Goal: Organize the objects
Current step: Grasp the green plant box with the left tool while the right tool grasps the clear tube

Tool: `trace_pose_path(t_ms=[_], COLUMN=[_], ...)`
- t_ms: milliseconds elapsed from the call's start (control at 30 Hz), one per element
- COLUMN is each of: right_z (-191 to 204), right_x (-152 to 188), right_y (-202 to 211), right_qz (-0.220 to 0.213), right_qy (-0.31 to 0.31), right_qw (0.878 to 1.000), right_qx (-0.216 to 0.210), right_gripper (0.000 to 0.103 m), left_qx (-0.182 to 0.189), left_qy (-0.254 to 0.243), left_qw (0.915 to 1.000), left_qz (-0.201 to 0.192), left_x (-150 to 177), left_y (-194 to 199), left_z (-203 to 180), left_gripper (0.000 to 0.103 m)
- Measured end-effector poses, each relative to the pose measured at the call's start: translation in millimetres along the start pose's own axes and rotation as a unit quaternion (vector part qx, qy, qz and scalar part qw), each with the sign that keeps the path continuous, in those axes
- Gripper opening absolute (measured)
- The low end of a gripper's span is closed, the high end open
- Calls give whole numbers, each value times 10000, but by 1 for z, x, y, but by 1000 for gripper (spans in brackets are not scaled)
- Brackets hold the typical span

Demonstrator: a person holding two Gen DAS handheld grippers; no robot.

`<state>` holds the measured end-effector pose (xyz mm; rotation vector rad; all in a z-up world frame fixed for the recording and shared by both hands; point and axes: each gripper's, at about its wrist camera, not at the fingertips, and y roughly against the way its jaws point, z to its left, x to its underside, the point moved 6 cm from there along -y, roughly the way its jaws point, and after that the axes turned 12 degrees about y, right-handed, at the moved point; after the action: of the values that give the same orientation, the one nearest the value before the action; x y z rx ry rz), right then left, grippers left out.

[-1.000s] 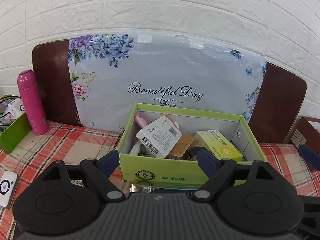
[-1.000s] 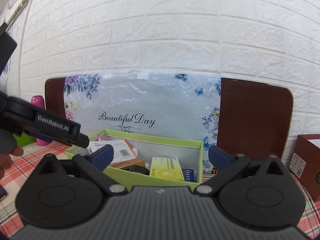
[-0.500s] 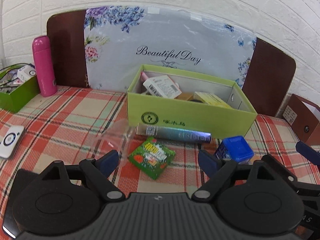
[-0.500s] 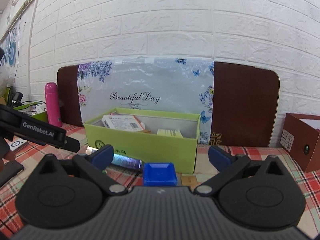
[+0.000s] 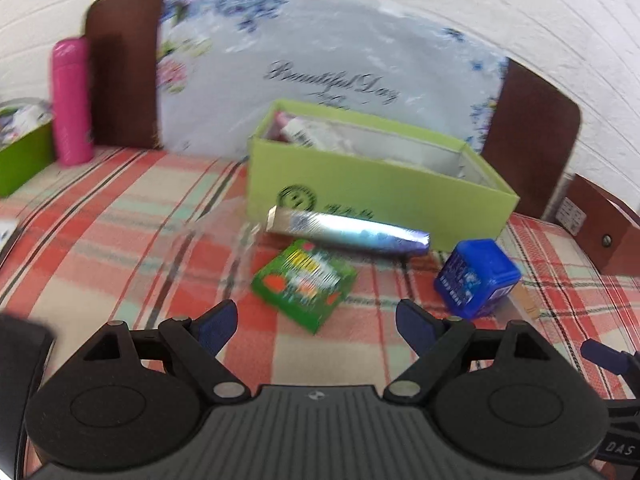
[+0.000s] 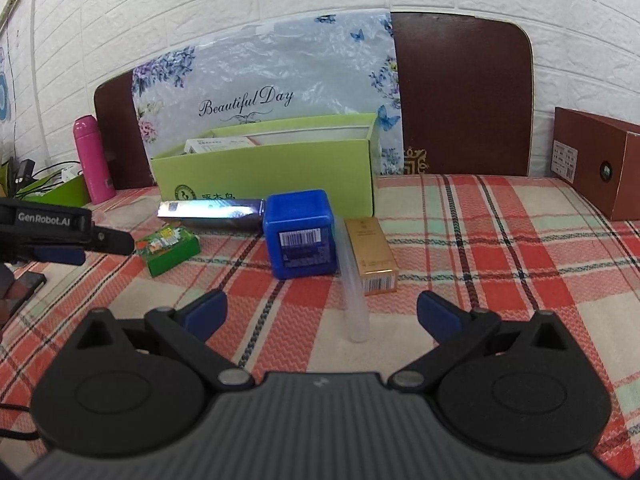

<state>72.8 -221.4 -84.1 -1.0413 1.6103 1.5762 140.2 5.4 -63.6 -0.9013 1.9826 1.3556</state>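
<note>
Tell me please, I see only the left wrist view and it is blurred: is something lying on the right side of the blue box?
Observer: Yes. The right wrist view shows a gold box lying flat on the cloth, right of the blue box.
Operator: Do the two boxes touch?
Observer: No. A clear plastic tube lies in the gap between them, its near end pointing toward the camera.
Operator: Is the right gripper holding anything?
Observer: No. The right gripper is open and holds nothing.
</note>
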Motion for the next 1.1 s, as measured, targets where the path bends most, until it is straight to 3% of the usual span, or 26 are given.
trace_pose_path(t_ms=[100,200,467,533,567,667,767,833,867,1100], right_z=[-3,-4,-5,-3,-2,-3,-5,-9,-11,-10], right_x=[-1,0,1,-1,-3,-6,-6,0,3,17], right_y=[2,2,-7,-12,-15,-27,-41,-50,-50,-5], right_qz=[-20,9,78,78,82,150,314,623,709,815], right_qy=[-22,-65,0,140,232,423,494,383,264,108], right_qw=[10000,10000,10000,9998,9996,9989,9982,9973,9971,9959], right_qx=[42,47,42,83,103,127,120,81,45,-373], right_gripper=[103,103,103,102,102,88,61,17,12,11], left_qx=[228,150,-87,83,141,231,212,160,161,109], left_qy=[-399,-597,-575,-635,-666,-543,-564,-649,-663,-516], left_qw=[9989,9981,9970,9970,9966,9966,9959,9952,9950,9943], left_qz=[-92,-19,515,424,473,573,675,717,735,925], left_x=[-10,-15,-12,-9,-7,2,16,26,31,61], left_y=[-18,-41,-80,-71,-66,-54,-44,-36,-31,1], left_z=[-12,-11,10,6,3,-4,-14,-20,-22,-30], left_gripper=[89,89,89,73,73,70,70,70,70,69])
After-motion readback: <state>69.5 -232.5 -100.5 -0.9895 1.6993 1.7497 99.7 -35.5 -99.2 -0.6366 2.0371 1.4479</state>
